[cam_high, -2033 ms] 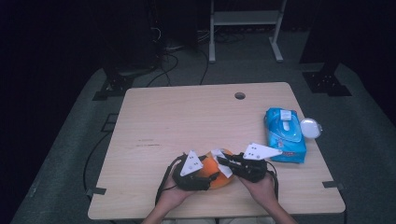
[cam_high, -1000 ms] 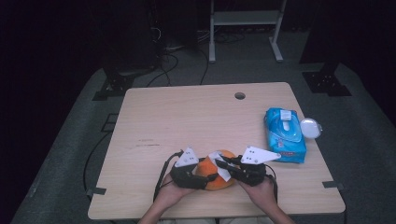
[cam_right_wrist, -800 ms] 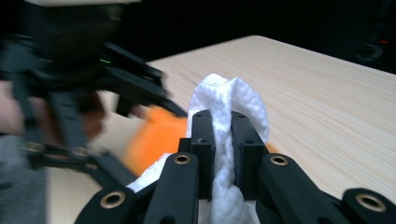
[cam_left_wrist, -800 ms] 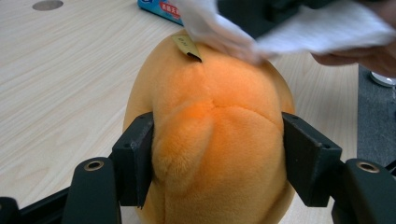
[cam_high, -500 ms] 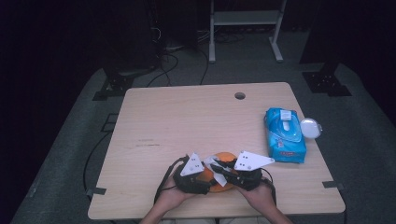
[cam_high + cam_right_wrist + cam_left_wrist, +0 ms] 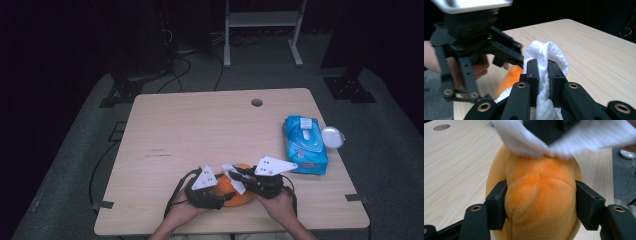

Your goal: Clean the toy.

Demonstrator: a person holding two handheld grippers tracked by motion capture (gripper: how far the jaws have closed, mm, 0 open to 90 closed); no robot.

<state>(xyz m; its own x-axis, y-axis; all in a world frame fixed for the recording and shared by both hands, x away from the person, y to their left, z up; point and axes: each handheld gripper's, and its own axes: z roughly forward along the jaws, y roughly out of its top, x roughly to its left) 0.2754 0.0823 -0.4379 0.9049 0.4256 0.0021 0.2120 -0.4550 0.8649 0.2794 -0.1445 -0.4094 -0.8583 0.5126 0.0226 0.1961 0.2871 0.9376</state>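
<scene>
The left gripper (image 6: 540,202) clamps the soft orange plush toy (image 6: 536,195); its jaws have just been closing. The right gripper (image 6: 543,75), pinching the white textured wipe (image 6: 547,56), should rub gently across the plush.

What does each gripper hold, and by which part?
Left gripper clamps the orange plush toy by its sides; right gripper pinches the white wipe at a fold.

The high view is looking forward and down from above the person's side, taking in the whole tabletop (image 6: 200,130) from far away. The left gripper view is sitting very close to the orange plush toy (image 6: 536,195). The right gripper view is looking closely at the white wipe (image 6: 549,65). All three are sharing the toy and the wipe.
</scene>
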